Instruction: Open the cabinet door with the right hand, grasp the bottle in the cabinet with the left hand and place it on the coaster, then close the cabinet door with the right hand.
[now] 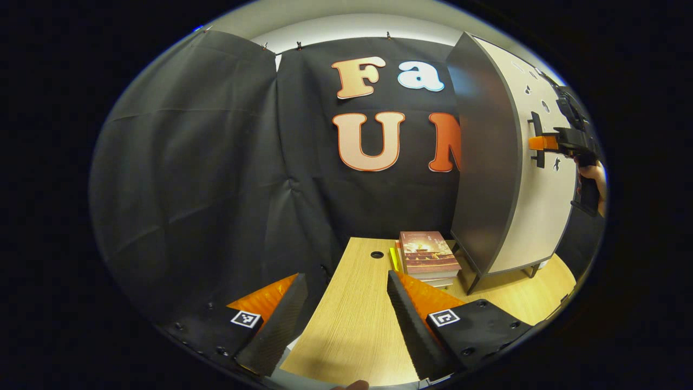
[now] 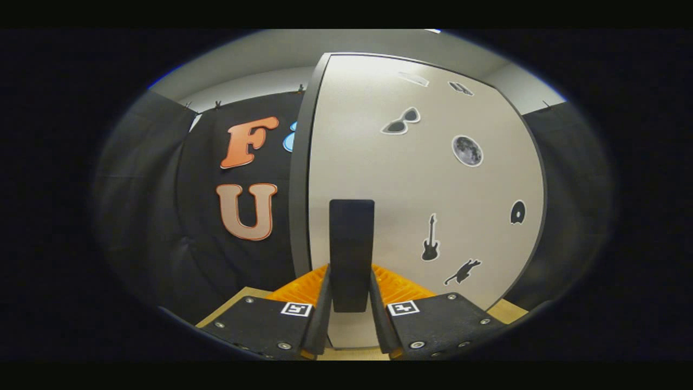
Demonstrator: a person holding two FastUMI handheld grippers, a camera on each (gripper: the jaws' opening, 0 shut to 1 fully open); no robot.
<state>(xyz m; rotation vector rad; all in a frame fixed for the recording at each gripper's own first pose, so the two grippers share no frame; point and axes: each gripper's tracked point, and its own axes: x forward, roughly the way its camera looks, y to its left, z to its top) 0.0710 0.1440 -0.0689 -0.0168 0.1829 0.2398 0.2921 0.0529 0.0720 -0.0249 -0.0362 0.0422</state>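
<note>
A tall cabinet (image 1: 482, 162) with a dark side panel stands on the right of the wooden table (image 1: 352, 325). Its pale door (image 2: 422, 189), dotted with small dark stickers, looks flush with the cabinet front and hides the inside. My right gripper (image 2: 351, 268) is shut on the door's black vertical handle (image 2: 352, 238), which stands between both fingers. In the left gripper view that same right gripper (image 1: 541, 142) reaches the handle (image 1: 537, 130) from the right, held by a hand (image 1: 595, 179). My left gripper (image 1: 346, 279) hovers open over the table, nothing between its fingers.
A stack of books (image 1: 427, 252) lies on the table just left of the cabinet's feet, with a yellow item (image 1: 393, 259) beside it. A round cable hole (image 1: 377, 254) sits near the table's far edge. Black cloth walls close the back and left.
</note>
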